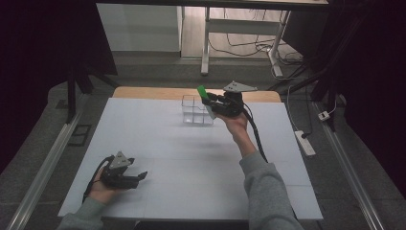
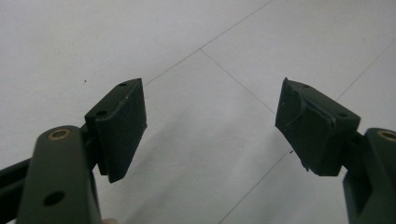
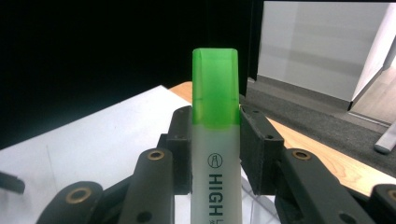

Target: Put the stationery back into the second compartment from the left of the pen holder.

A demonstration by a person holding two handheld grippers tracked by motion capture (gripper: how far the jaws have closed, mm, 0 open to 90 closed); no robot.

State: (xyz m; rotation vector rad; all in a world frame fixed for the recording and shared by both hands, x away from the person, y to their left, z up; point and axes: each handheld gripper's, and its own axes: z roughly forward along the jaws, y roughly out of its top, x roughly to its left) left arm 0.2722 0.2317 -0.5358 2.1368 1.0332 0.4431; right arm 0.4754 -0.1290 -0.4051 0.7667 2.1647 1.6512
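High view: white table top [image 1: 191,163] w/ wood edge at far side. R gripper [image 1: 210,101], black two-jaw w/ grey three-cornered plate on top, is raised at far centre-right, held by person's hand in grey sleeve. It grips a highlighter pen w/ white barrel and green cap [image 1: 202,92]; cap sticks out up-left past the jaws. Pen is just above/beside the clear plastic compartment box [image 1: 195,111], which stands on the table at far centre; can't tell if pen touches box. L gripper [image 1: 141,176], same black type, sits low at near left in the other hand, close to table surface, well apart from box and pen. Floor beyond table has a white power strip [image 1: 305,143] on the right.

L gripper view: black jaws spread wide, nothing between the pads [image 2: 122,122]; just white table sheets w/ thin seams below.

R gripper view: jaws narrow, clamped on both sides of the highlighter [image 3: 215,140], roughly where green cap meets white barrel. "HIGH" print on barrel, cap points up. Part of the clear box rim shows near bottom, under the pen. White table to the left, wood edge to the right.
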